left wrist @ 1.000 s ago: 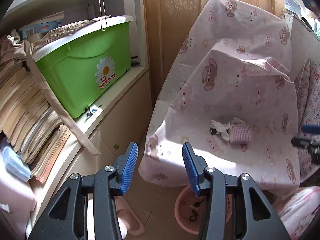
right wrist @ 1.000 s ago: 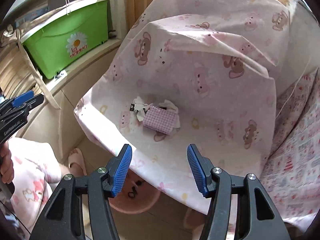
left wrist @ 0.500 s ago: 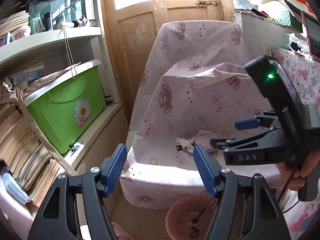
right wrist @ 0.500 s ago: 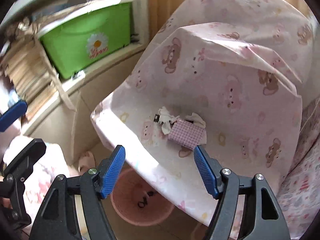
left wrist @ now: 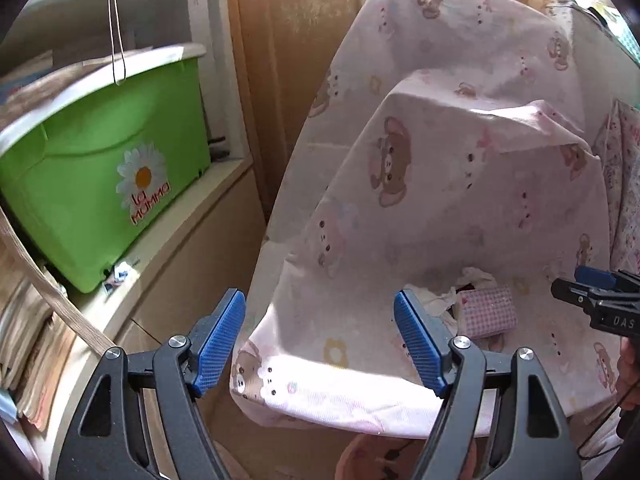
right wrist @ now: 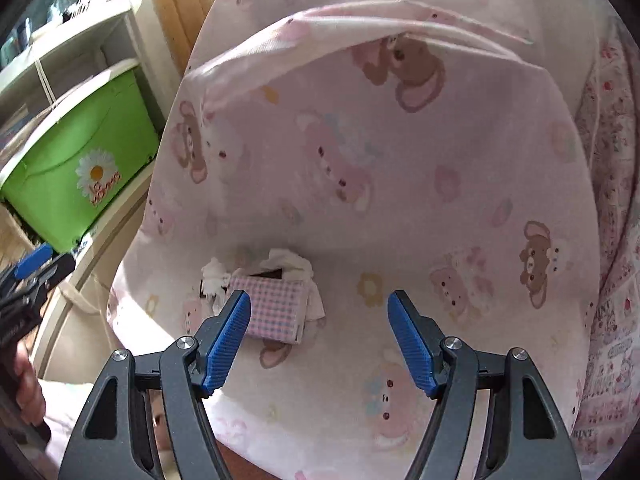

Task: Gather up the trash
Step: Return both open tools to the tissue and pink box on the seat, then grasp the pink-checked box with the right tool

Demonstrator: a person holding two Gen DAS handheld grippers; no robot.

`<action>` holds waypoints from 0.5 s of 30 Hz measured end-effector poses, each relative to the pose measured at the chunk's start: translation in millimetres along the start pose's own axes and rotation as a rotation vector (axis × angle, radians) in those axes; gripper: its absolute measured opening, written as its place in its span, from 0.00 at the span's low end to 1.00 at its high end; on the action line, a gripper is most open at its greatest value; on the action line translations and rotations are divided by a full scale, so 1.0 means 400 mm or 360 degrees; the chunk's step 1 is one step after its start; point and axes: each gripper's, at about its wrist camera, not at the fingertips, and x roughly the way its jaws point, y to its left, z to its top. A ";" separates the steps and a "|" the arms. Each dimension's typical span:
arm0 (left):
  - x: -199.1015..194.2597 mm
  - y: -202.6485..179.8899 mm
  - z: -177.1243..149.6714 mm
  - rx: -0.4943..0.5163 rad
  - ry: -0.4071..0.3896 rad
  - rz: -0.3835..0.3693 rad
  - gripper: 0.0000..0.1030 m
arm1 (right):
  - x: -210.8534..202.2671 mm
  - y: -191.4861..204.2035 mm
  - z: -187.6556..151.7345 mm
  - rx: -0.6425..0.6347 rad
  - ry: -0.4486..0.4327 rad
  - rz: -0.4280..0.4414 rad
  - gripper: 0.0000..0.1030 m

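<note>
A small heap of trash lies on a table draped in a pink bear-print cloth [right wrist: 400,184], near its front edge. The heap is a pink checked box [right wrist: 272,314] lying flat, with crumpled white tissue [right wrist: 292,264] tucked behind it and at its left end. The box's long axis runs roughly across the right wrist view, side to side.

The right gripper [right wrist: 319,340] is the nearer one. Its jaws stand wide and hold nothing. The box sits just ahead of them and off to the left, partly behind the left blue pad, so it is not centred in the gap.

The left gripper [left wrist: 320,344] has just been opening its jaws; they are wide and hold nothing. From it, the box [left wrist: 488,312] lies ahead and to the right, beyond the right pad, with the table's front left corner in the gap.

A pink bin [left wrist: 376,458] shows below the table edge.
</note>
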 end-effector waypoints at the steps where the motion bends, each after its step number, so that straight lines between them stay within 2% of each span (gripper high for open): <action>1: 0.016 0.012 0.001 -0.0042 0.0036 -0.0031 0.73 | 0.003 0.001 0.003 -0.0014 -0.0010 0.0001 0.71; 4: 0.069 0.005 0.003 -0.0017 0.0158 -0.0120 0.71 | 0.014 -0.004 0.016 0.0042 0.0005 0.0084 0.71; 7: 0.117 -0.037 0.005 0.0033 0.0238 -0.0263 0.59 | 0.041 -0.030 0.014 0.0194 0.0080 0.0190 0.71; 8: 0.128 -0.049 0.002 0.0022 0.0254 -0.0311 0.55 | 0.053 -0.042 0.012 0.0251 0.0112 0.0217 0.71; 10: 0.147 -0.058 -0.008 -0.0043 0.0266 -0.0368 0.54 | 0.074 -0.066 0.005 0.0376 0.0172 0.0293 0.71; 12: 0.161 -0.061 -0.024 -0.0075 0.0280 -0.0341 0.52 | 0.105 -0.088 -0.003 0.0495 0.0268 0.0389 0.71; 15: 0.167 -0.051 -0.044 -0.0073 0.0287 -0.0241 0.51 | 0.137 -0.100 -0.016 0.0585 0.0325 0.0449 0.71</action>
